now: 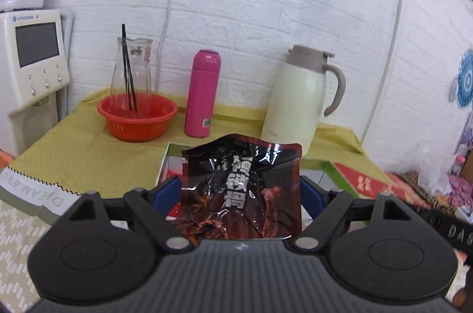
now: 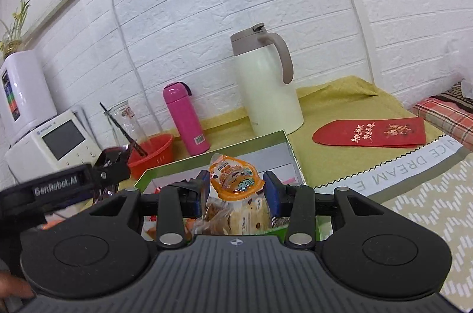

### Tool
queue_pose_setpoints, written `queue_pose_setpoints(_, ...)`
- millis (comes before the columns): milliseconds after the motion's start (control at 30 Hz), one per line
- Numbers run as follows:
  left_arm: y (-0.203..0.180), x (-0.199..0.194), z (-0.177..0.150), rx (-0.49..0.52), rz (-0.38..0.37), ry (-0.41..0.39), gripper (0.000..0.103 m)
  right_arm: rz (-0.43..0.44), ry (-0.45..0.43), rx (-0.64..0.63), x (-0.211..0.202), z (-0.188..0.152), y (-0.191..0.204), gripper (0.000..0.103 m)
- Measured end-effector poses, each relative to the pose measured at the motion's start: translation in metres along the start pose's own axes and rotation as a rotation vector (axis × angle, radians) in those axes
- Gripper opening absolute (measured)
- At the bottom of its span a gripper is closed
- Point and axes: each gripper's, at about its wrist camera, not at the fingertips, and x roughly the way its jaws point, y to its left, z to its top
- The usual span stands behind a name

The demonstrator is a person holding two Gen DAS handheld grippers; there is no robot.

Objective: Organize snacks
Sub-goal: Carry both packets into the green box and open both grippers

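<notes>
Item: dark red packet (image 1: 241, 183), centre of the left view, clamped in our left tongs (image 1: 241, 190) above the green-rimmed box (image 1: 317, 163). Item: orange pouch (image 2: 235, 183) with a clear-wrapped snack under it, centre of the right view, gripped in our right tongs (image 2: 238, 189) over the same box. We judge both still undelivered; some snacks already lie inside. Behind, on the worktop (image 1: 82, 147): red bowl (image 1: 137, 118), pink flask (image 1: 202, 94), cream jug (image 1: 298, 103). Nothing blocks the box.
</notes>
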Motion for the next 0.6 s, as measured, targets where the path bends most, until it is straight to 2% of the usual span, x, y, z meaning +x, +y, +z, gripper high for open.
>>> queue_pose_setpoints(133, 0.007, 0.010, -0.002, 0.016, 0.055, -0.002, 0.082, -0.015, 0.049, 0.025, 0.030, 0.006, 0.002, 0.070)
queue_pose_setpoints(233, 0.010, 0.017, -0.001, 0.029, 0.079, 0.003, 0.082, -0.022, 0.051, -0.016, 0.041, 0.001, 0.004, 0.070)
queue_pose_setpoints(300, 0.011, 0.022, 0.002, 0.030, 0.069, 0.007, 0.082, -0.021, 0.066, -0.056, 0.045, -0.001, 0.007, 0.070)
queue_pose_setpoints(600, 0.011, 0.036, -0.001, 0.053, 0.062, 0.020, 0.083, -0.082, 0.031, -0.136, 0.049, -0.007, 0.007, 0.069)
